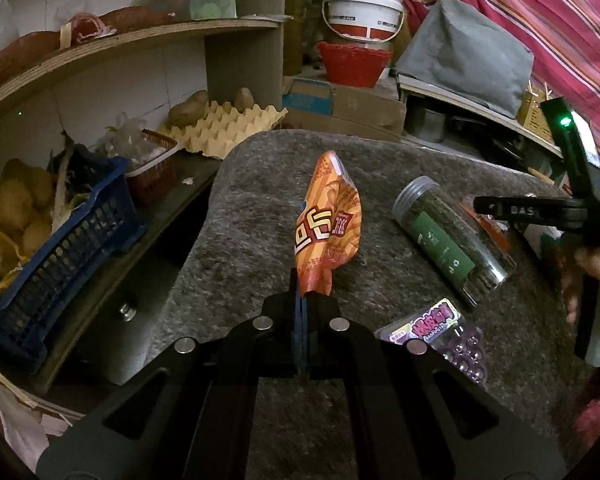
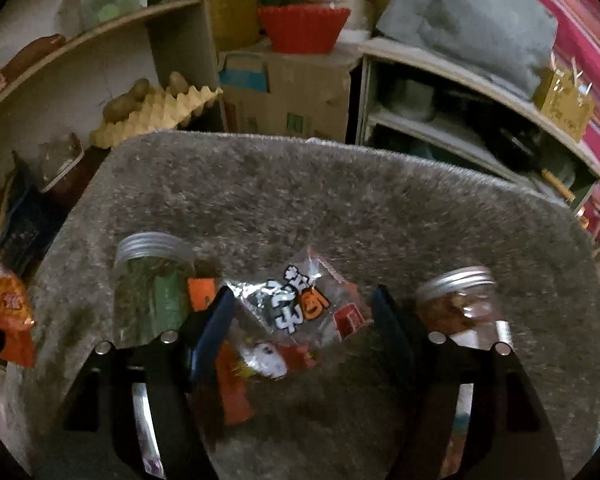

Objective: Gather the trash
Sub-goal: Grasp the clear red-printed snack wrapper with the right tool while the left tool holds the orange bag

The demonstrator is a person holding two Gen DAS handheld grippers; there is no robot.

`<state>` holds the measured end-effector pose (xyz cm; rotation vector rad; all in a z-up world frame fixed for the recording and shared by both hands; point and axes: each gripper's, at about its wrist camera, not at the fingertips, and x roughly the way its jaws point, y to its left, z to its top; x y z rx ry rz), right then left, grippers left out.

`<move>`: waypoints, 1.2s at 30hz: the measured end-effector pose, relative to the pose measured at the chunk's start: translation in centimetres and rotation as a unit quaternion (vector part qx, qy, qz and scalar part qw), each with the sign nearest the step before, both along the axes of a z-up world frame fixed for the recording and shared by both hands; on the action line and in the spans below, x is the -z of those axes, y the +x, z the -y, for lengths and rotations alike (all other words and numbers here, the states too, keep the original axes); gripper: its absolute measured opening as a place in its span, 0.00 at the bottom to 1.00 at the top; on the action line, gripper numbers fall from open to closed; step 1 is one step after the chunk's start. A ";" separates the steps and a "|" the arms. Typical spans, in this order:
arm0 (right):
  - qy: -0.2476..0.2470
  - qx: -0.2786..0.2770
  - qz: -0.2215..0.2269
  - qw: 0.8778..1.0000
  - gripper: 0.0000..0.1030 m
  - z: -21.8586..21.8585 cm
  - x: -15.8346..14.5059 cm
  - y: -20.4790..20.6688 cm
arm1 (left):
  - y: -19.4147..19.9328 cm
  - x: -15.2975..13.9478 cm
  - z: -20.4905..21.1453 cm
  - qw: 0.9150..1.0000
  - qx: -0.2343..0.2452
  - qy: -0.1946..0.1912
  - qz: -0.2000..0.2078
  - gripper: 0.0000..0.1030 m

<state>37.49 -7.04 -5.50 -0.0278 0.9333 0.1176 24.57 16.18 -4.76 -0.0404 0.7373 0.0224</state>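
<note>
Our left gripper (image 1: 302, 300) tilts down over the grey felt worktop (image 1: 380, 168), its fingers clenched on the bottom corner of an orange snack bag (image 1: 328, 224). The bag stands almost upright from that pinch, its long axis running up and away from us, its open top toward the far edge of the worktop.

Our right gripper (image 2: 304, 312) points more steeply down, with its fingers released and standing wide. Between them, on the worktop, lies a clear plastic wrapper (image 2: 300, 308) with orange and white print; the pads sit on either side of it, and in this blurred view they seem not to press on it. It lies flat and crumpled, its long axis slanting from lower left to upper right.

A jar with a green label (image 1: 452, 236) lies on its side just right of the bag, its silver lid toward the far left. A second jar with a silver lid (image 2: 460, 300) sits just outside the right finger. A purple candy pack (image 1: 440, 328) lies nearer to us, beside the left gripper.
</note>
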 end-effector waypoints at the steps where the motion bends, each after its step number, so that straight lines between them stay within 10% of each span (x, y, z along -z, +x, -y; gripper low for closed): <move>1: -0.004 0.000 -0.004 1.000 0.68 -0.2 0.3 0.3 | 0.1 0.0 0.0 1.000 0.001 0.000 0.000 0.00; 23: -0.061 -0.009 0.018 0.998 0.75 -0.7 2.9 0.7 | 1.3 1.5 0.5 1.000 0.002 0.000 -0.020 0.00; 26: -0.048 -0.020 0.021 0.998 0.64 -0.6 3.0 0.4 | 1.3 1.6 0.7 1.000 0.004 0.004 -0.021 0.00; 27: -0.031 -0.026 0.017 0.999 0.45 -0.4 3.2 0.4 | 1.4 1.7 0.7 1.000 0.003 0.003 -0.021 0.00; 36: -0.013 -0.050 0.067 0.996 0.22 -1.0 1.8 -1.8 | 1.5 1.6 0.7 1.000 0.002 0.002 -0.021 0.00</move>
